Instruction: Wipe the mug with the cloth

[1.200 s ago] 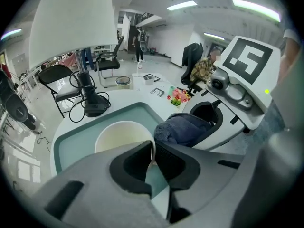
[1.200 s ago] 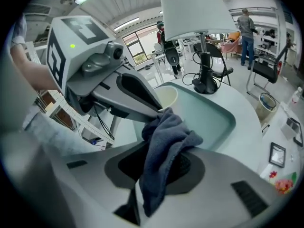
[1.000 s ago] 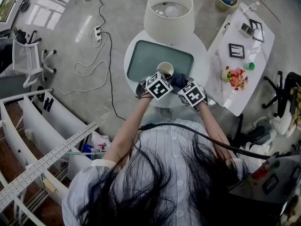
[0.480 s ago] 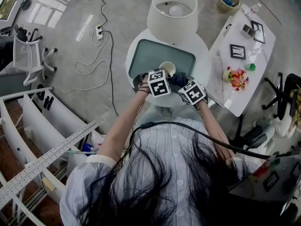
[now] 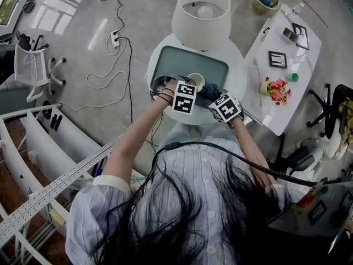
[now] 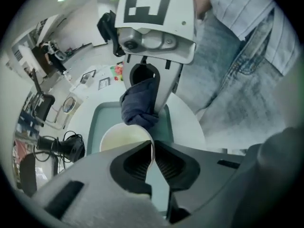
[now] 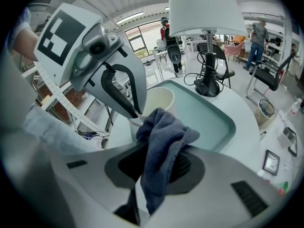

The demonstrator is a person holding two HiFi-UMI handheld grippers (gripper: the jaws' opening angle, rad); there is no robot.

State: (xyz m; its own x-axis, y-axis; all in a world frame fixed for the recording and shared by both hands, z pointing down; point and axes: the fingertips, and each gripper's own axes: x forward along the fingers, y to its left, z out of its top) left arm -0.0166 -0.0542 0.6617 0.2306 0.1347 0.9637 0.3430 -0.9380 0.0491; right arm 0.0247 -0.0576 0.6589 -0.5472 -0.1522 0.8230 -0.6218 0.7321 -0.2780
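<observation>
A cream mug (image 5: 196, 80) stands on the green tray (image 5: 171, 65) on a round white table. My left gripper (image 5: 191, 87) is shut on the mug's rim; in the left gripper view its jaws (image 6: 152, 148) pinch the thin wall of the mug (image 6: 121, 139). My right gripper (image 5: 213, 96) is shut on a dark blue cloth (image 5: 209, 92). In the right gripper view the cloth (image 7: 161, 141) bunches out between the jaws (image 7: 159, 151) and its top touches the outside of the mug (image 7: 159, 101), beside the left gripper (image 7: 137, 113).
A lamp with a white shade (image 5: 201, 15) stands at the tray's far side, its black base (image 7: 209, 87) just beyond the tray (image 7: 209, 115). A side table (image 5: 281, 59) with picture frames and flowers is on the right. Cables (image 5: 110, 81) lie on the floor at left.
My left forearm has swung out to the left and the left gripper's marker cube has turned with it. The mug and the right gripper with the cloth have hardly moved.
</observation>
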